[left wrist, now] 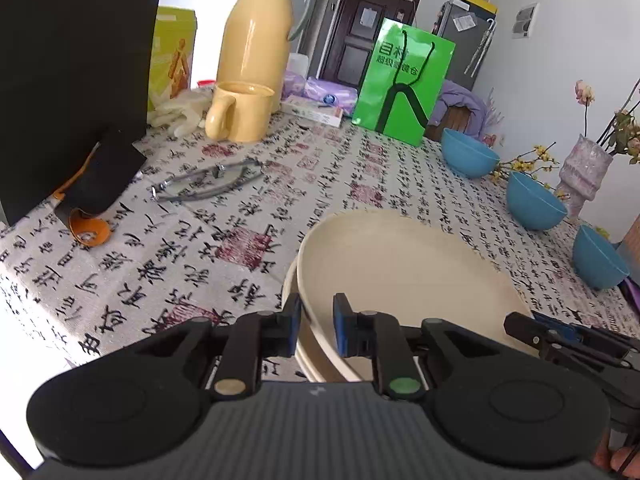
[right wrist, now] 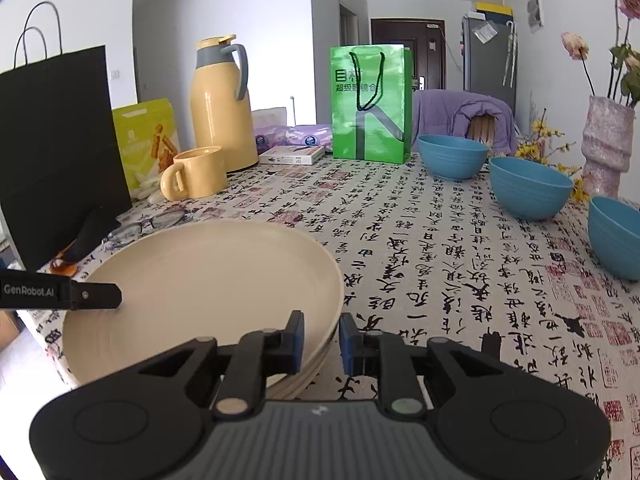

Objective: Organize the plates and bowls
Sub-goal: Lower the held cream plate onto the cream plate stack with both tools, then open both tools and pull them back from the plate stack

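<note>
Cream plates (right wrist: pixel 208 280) stacked at the near table (right wrist: pixel 440 248) edge; top one looks stiff, light, slick, so pinch the rim. Left gripper (left wrist: pixel 317 326) and right gripper (right wrist: pixel 322 338) straddle opposite rims, jaws slightly apart, not clamping. Blue bowls (right wrist: pixel 530 188) well right.

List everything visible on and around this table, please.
Plates: a stack of at least two, cream, near edge of the table.
Bowls: three, blue, in a row on the right.
Jug: one, yellow, far left.
Mug: one, yellow, in front of the jug.
Green bag: one, far middle.
Black bag: one, left.
Glasses: one pair, beside the black bag.
Snack box: one, yellow-green, behind the mug.
Flat box: one, white, by the green bag.
Vase: one, pinkish, holding flowers, far right.
Tablecloth: one, white with black script.
Left gripper: open, astride the plates' left rim.
Right gripper: open, astride the right rim.
</note>
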The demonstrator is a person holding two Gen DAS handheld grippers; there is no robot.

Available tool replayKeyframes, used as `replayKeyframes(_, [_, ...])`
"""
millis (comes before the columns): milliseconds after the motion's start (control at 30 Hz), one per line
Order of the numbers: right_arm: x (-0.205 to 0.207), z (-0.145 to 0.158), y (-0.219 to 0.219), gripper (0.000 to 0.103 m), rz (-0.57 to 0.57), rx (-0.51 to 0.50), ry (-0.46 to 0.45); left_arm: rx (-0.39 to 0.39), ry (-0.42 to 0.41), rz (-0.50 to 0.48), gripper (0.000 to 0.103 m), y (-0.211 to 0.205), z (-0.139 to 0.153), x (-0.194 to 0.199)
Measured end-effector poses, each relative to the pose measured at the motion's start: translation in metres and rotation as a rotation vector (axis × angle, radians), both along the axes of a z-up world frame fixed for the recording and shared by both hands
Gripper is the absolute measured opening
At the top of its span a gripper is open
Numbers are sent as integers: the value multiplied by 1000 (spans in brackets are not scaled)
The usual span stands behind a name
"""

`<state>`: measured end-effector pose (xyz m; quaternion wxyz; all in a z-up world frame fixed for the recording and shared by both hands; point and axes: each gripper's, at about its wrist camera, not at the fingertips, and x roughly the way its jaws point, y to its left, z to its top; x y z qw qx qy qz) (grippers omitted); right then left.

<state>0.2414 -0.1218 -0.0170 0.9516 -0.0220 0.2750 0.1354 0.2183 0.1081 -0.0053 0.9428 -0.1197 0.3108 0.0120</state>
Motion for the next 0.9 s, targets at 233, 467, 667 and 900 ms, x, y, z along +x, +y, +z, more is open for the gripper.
replayKeyframes(233, [-3, -2, 0, 24, 9, -20, -7, 34, -17, 17, 25, 0, 3, -3])
replayKeyframes(467, [-14, 6, -19, 26, -3, 19, -27, 52, -35, 5, 26, -11, 10, -11])
replayKeyframes(667, [-31, 10, -39, 27, -23, 35, -41, 76, -83, -47, 34, -36, 22, -22])
replayKeyframes(900, [-62, 15, -97, 27, -141, 53, -70, 97, -134, -185, 37, -96, 31, -35])
